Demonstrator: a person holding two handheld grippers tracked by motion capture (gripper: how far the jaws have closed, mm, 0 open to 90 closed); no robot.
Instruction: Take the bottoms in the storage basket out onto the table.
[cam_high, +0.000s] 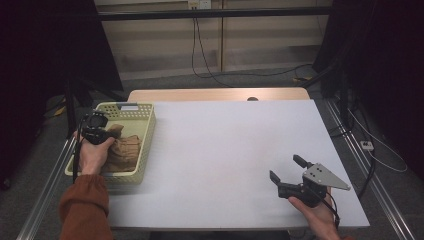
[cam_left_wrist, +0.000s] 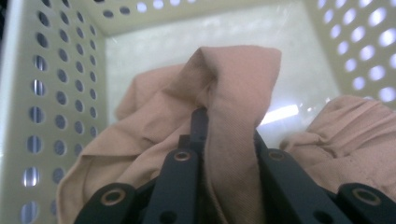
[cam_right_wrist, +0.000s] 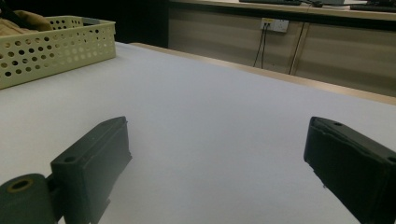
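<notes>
Left gripper (cam_high: 102, 131) pinching tan cloth (cam_left_wrist: 233, 93) inside the basket (cam_high: 146, 145).

The cloth is bunching between its closed jaws in the yellow perforated basket at the table's (cam_high: 225, 150) left; the right gripper (cam_high: 286, 176) is hovering at right, jaws spread wide.

High view overhead, gripper views close, low

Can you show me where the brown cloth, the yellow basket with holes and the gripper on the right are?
Tan crumpled cloth (cam_left_wrist: 233, 79), left gripper view, on its raised fold.
Pale yellow perforated plastic basket (cam_high: 148, 131), high view, on its right wall.
Black two-jaw right gripper (cam_high: 286, 169), high view, between its fingertips.
</notes>
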